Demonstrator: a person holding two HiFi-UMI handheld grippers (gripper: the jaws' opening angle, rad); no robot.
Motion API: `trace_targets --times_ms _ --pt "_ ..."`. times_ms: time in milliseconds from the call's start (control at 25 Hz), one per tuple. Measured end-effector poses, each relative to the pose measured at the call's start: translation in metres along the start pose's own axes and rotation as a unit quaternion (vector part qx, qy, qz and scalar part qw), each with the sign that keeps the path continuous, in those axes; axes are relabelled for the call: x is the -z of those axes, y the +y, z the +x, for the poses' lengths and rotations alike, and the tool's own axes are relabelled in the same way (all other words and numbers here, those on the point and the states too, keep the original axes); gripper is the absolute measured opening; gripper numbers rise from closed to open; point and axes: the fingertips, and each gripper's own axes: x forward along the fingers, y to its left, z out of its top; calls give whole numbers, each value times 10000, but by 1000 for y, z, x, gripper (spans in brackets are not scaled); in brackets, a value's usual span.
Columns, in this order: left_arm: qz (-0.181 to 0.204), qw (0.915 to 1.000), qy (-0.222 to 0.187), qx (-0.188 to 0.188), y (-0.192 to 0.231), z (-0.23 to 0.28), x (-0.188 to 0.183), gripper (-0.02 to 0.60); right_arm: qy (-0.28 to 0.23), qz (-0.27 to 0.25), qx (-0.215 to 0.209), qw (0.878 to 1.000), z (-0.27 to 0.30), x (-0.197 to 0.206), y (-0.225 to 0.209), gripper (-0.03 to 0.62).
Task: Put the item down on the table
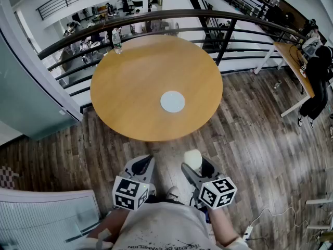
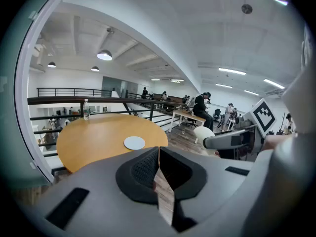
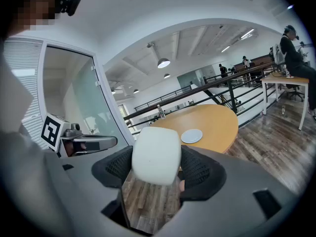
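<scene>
My right gripper (image 3: 156,168) is shut on a white rounded block (image 3: 155,154), seen as a pale lump (image 1: 193,159) in the head view. It is held over the wooden floor, short of the round wooden table (image 1: 135,92). A pale round coaster (image 1: 172,101) lies near the table's middle. My left gripper (image 2: 158,168) is shut with nothing between its jaws; it hangs beside the right one (image 1: 193,165), at the left (image 1: 144,166). The white block (image 2: 203,134) also shows in the left gripper view.
A water bottle (image 1: 116,40) stands at the table's far edge by the dark railing (image 1: 208,15). A glass partition (image 1: 26,103) rises at the left. A desk (image 1: 294,66) with seated people is at the right. A cable lies on the floor (image 1: 260,215).
</scene>
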Motion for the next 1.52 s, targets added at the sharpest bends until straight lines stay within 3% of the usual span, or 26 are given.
trace_targets --times_ms 800,1520 --pt "-60 10000 7 65 5 2 3 25 -9 176 -1 9998 0 1 2 310" --pt "54 9992 -99 380 44 -20 7 23 -148 -26 434 9989 21 4 46 310"
